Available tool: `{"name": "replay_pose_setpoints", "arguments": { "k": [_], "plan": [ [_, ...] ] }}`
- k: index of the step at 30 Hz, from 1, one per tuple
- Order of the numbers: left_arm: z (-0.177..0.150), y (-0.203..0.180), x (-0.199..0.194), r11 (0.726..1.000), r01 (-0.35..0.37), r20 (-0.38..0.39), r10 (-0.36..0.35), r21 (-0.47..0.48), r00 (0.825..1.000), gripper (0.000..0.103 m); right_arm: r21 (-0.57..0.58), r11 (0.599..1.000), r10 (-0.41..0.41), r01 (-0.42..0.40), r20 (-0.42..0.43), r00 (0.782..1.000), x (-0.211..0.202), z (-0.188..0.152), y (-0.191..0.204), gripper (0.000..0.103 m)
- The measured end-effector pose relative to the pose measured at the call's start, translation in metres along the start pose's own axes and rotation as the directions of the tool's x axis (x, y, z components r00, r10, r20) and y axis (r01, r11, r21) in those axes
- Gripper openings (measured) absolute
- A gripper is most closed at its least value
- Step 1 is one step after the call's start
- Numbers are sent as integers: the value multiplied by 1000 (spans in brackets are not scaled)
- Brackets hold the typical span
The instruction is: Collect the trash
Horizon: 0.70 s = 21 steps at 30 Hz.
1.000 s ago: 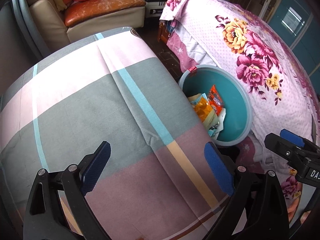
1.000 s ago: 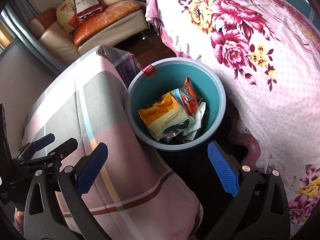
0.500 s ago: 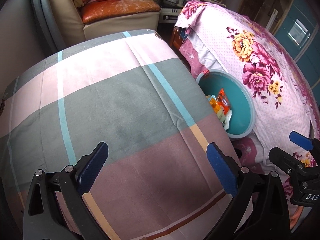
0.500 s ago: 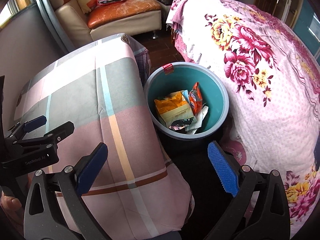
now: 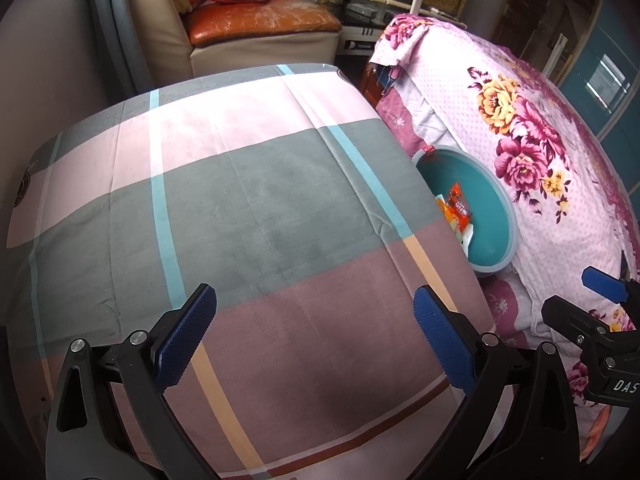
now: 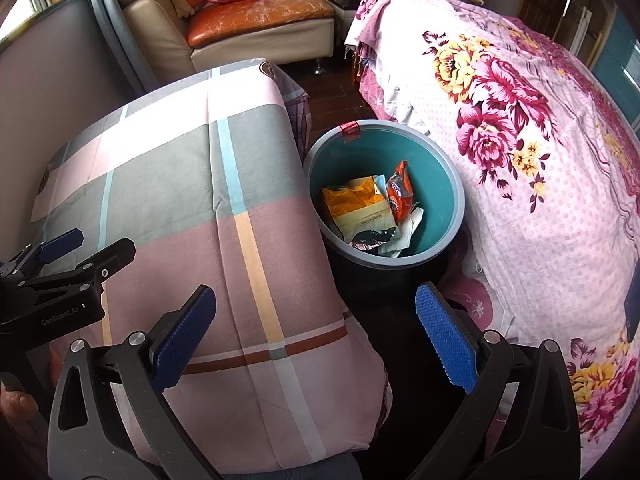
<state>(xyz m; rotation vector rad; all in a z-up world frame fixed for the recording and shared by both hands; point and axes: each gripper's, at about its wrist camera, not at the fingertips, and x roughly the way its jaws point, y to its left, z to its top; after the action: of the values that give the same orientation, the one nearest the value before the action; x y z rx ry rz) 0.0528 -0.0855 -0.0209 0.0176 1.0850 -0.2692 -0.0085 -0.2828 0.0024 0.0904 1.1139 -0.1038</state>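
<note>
Both grippers hang empty with their fingers spread wide apart. The left gripper (image 5: 314, 334) hovers over a bench (image 5: 240, 200) draped in a plaid cloth of grey, pink and mauve blocks with blue and yellow stripes; nothing lies on the cloth in view. The right gripper (image 6: 314, 334) sits to its right, over the dark gap between the bench's edge and a bed (image 6: 540, 140) covered in a pink floral spread. In that gap stands a teal bin (image 6: 452, 184), its rim close against the cloth's hanging side on one hand and the bed on the other. The trash is inside the bin: an orange-and-cream packet (image 6: 356, 208), a red-orange wrapper (image 6: 400, 194), a dark crumpled foil (image 6: 374, 236) and some white paper (image 6: 408, 226), piled on the bottom. Beyond the bench stands a cream sofa (image 6: 256, 40) with an orange seat and cushions.
</note>
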Motion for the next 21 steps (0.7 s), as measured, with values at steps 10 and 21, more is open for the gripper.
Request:
{"name": "replay_pose_setpoints", "arguments": {
  "k": [10, 21],
  "plan": [
    [-2, 7, -1, 1000, -27, 34, 28, -13, 999, 99, 2, 1000, -7, 7, -8, 1000, 3, 1, 1, 96],
    [0, 13, 3, 998, -50, 32, 51, -25, 998, 99, 12, 1000, -3, 3, -25, 1000, 13, 3, -6, 96]
  ]
}}
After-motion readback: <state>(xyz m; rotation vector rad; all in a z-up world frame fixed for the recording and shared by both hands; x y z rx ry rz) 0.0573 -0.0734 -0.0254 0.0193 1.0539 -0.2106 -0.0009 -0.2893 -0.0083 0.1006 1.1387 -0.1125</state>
